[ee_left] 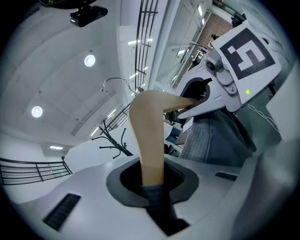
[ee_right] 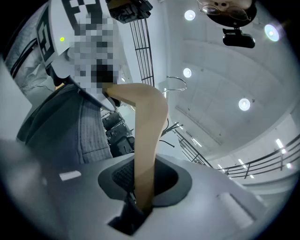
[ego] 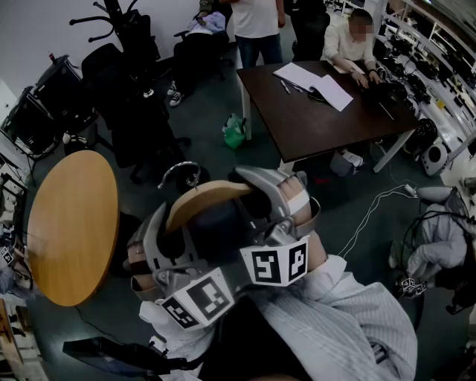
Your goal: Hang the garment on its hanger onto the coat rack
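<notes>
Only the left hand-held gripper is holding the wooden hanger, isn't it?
Not quite: both hold it. The right gripper view shows the right hand-held gripper shut on the wooden hanger too. The left hand-held gripper grips the hanger's other arm.

The hanger [ego: 202, 198] sits between left gripper [ee_left: 152, 183] and right gripper [ee_right: 143, 187]; table [ego: 71, 223] left of them, desk [ego: 309, 123] behind right, rack [ego: 111, 18] behind left.

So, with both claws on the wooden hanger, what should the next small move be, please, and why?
Probably carry the hanger toward the coat rack: the left claw and right claw each clamp a wooden arm, its metal hook is free, and the rack stands well across the floor.
</notes>
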A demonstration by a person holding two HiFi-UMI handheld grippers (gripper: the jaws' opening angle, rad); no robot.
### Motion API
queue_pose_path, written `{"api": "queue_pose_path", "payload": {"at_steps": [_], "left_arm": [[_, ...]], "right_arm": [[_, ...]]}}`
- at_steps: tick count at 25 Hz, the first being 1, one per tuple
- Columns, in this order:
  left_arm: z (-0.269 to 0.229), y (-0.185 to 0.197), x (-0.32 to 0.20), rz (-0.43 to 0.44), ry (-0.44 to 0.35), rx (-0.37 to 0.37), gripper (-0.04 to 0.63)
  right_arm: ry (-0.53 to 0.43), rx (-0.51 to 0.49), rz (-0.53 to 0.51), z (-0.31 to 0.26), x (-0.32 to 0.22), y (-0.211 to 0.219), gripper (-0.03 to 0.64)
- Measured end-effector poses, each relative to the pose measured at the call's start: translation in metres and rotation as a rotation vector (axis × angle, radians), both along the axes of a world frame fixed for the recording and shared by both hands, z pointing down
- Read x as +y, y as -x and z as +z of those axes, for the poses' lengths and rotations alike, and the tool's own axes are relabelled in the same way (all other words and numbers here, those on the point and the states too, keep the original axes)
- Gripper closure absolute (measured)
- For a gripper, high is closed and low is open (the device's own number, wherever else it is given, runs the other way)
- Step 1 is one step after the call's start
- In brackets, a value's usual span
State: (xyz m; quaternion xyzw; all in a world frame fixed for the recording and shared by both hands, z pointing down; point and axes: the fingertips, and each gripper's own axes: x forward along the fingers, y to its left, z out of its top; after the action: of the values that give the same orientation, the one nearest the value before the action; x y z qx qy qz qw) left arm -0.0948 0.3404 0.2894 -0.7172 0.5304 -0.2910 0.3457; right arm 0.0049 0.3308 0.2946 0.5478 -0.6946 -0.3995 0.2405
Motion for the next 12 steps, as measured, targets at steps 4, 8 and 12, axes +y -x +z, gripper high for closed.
{"api": "queue_pose_path", "payload": {"at_steps": [4, 8, 12], "left_arm": [[-0.0025, 0.0039, -0.0038, 0.002, -0.002, -0.005, 0.549], [-0.0053, 0.0024, -0.0057, -0.003, -0.011, -0.012, 0.549], [-0.0088, -0.0042, -0.0036, -0.010, -0.014, -0.022, 0.549]], "right_arm": [[-0.008, -0.004, -0.003, -0.0022, -0.0038, 0.0042, 0.555], [-0.012, -0.007, -0.013, -0.0042, -0.0063, 0.0032, 0.557], [-0.009, -0.023, -0.018, -0.0067, -0.0042, -0.0035, 0.554]]}}
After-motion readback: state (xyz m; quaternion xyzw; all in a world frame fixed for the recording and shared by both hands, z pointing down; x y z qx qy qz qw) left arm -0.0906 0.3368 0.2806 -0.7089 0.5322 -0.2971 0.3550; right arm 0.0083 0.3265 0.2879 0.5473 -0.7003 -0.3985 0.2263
